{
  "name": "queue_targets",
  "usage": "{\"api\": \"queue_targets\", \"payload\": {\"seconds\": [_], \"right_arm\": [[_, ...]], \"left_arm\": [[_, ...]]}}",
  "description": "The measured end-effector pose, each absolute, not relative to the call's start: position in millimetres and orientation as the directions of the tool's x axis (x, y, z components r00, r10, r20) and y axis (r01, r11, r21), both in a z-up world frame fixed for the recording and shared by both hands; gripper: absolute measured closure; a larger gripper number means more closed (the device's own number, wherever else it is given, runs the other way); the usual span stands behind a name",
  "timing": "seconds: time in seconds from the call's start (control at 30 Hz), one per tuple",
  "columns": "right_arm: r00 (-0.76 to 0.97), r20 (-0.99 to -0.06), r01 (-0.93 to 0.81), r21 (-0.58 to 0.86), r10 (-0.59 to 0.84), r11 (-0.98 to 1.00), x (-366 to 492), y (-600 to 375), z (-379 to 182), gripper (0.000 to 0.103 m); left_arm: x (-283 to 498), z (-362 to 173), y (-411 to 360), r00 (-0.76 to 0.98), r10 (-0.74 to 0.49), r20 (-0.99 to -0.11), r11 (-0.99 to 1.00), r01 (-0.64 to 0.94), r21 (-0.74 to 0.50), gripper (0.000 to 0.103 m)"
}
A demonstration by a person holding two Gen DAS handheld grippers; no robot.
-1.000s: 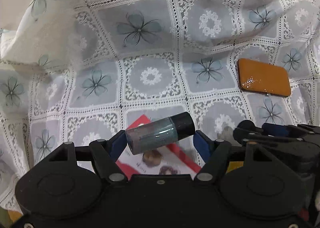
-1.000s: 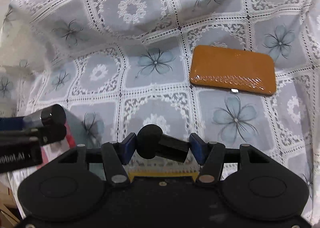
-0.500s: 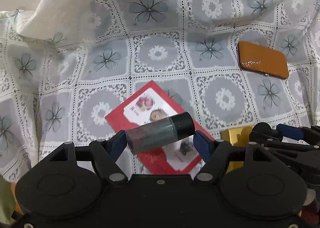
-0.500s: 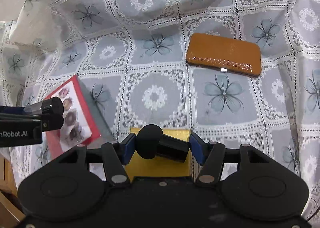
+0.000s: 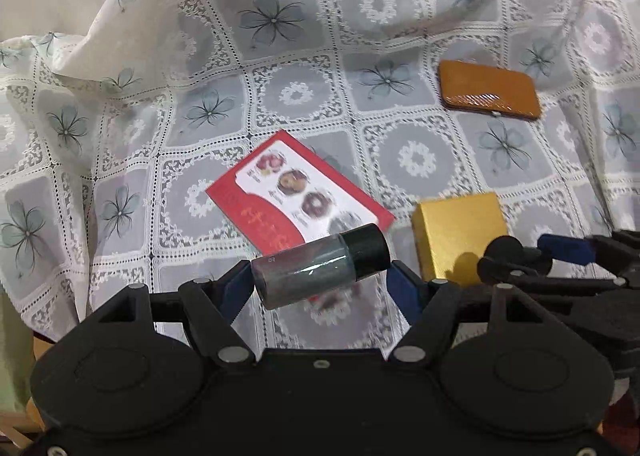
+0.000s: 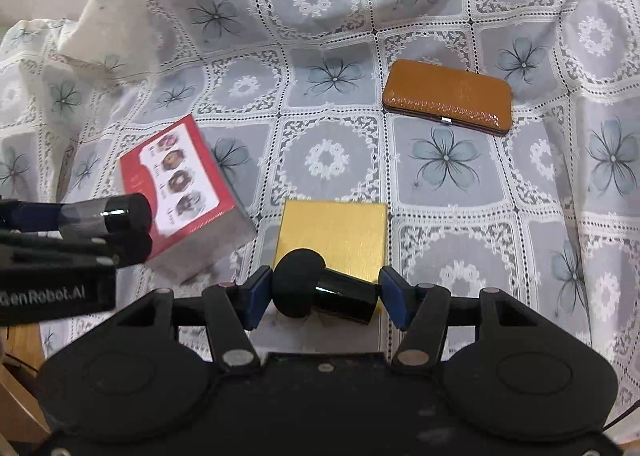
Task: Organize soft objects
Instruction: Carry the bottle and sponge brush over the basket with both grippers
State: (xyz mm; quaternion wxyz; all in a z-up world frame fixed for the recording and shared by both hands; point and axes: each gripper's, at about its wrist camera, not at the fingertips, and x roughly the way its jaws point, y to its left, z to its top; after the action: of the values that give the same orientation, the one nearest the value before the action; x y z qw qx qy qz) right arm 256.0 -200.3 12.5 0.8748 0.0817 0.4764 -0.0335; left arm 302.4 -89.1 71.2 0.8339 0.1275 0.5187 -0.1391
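My left gripper (image 5: 320,284) is shut on a grey glitter bottle (image 5: 316,268) with a black cap, held crosswise above the cloth near a red box (image 5: 296,195). My right gripper (image 6: 320,296) is shut on a black puff applicator (image 6: 324,290) with a round foam head, held above a gold box (image 6: 336,236). The right gripper also shows at the right of the left wrist view (image 5: 532,256), and the left gripper with its bottle (image 6: 104,215) shows at the left of the right wrist view.
A lace flower-patterned cloth (image 6: 440,159) covers the surface and rises in folds at the back and left. An orange-brown case (image 6: 448,101) lies at the back right, also seen in the left wrist view (image 5: 488,89). The red box (image 6: 176,179) lies left of the gold box (image 5: 460,232).
Both grippers have pulled back and up from the cloth with their objects still held. The red box and gold box have come into fuller view.
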Motion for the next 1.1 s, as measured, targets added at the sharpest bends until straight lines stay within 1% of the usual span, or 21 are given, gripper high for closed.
{"api": "queue_targets", "payload": {"seconds": [0.37, 0.73, 0.97, 1.1], "right_arm": [[0.564, -0.824, 0.111, 0.141, 0.055, 0.984, 199.8, -202.7, 20.7, 0.045], [0.604, -0.794, 0.104, 0.170, 0.073, 0.980, 142.0, -204.2, 25.2, 0.045], [0.613, -0.784, 0.108, 0.206, 0.098, 0.973, 103.0, -202.4, 14.6, 0.045], [0.617, -0.780, 0.124, 0.229, 0.105, 0.965, 78.1, -201.8, 4.4, 0.045]], "left_arm": [[245.6, 75.7, -91.6, 0.443, -0.118, -0.889, 0.909, 0.409, 0.084, 0.035], [192.8, 77.4, -81.2, 0.448, -0.169, -0.878, 0.903, 0.428, 0.044, 0.035], [157.8, 74.7, -71.2, 0.487, -0.169, -0.857, 0.902, 0.428, 0.064, 0.035], [139.3, 66.9, -64.0, 0.491, -0.180, -0.852, 0.906, 0.420, 0.051, 0.035]]}}
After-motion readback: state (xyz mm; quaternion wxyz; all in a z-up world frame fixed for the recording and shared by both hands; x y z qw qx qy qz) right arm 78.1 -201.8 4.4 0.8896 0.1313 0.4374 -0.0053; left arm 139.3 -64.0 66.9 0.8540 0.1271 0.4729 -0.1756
